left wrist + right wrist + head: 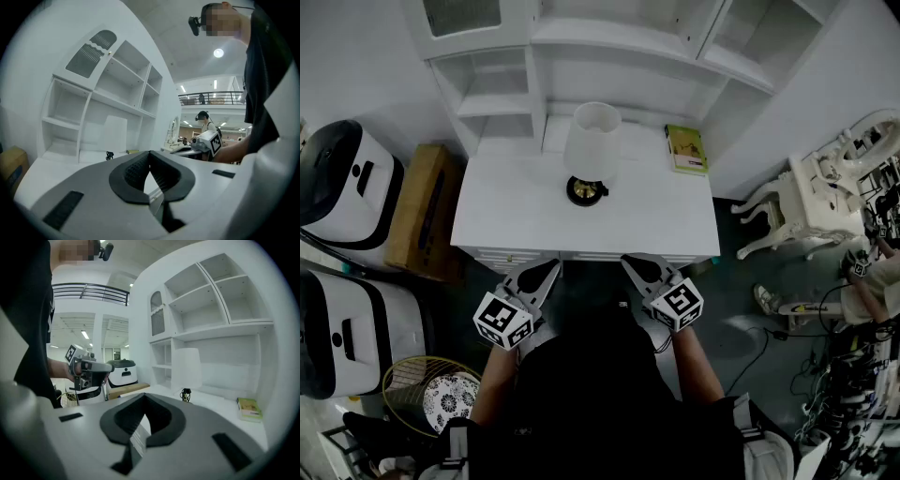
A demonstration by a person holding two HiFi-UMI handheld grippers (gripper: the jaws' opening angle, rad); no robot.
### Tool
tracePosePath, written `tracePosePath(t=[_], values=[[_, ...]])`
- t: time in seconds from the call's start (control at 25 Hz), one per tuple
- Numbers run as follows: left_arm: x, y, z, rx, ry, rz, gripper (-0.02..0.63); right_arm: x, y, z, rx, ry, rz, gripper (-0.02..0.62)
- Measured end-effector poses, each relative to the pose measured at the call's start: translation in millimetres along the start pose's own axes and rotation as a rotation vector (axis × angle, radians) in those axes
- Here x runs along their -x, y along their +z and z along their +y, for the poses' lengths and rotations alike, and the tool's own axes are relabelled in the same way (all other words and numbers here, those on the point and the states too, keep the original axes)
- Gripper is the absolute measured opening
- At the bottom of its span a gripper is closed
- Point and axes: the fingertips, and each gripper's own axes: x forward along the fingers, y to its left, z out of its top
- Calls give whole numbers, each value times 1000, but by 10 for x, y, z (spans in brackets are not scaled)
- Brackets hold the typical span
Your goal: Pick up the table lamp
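Observation:
The table lamp has a white shade (592, 141) on a dark round base (586, 190) and stands upright at the back middle of the white desk (506, 220). Both grippers hover at the desk's front edge, well short of the lamp. My left gripper (547, 270) is shut with nothing in it, and so is my right gripper (634, 266). In the left gripper view the lamp (115, 133) stands far ahead of the shut jaw tips (150, 160). The right gripper view shows the lamp (186, 367) beyond its shut tips (144, 400), slightly to the right.
A white shelf hutch (609, 47) rises behind the desk. A green book (686, 148) lies at the desk's back right. A cardboard box (422, 211), white machines (342, 173) and a wire basket (431, 394) stand left. A white ornate chair (811, 202) stands right.

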Motion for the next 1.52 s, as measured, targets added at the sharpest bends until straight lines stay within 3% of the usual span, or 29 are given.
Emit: tracePosePath(t=[0.68,1.52], values=[[108,-13,187,3,34,-1,12,-260,-35,-21,-1,19,-10,6],[-35,185,322,31,222,-1,12,-730,-34,-743,37,157,11,17]])
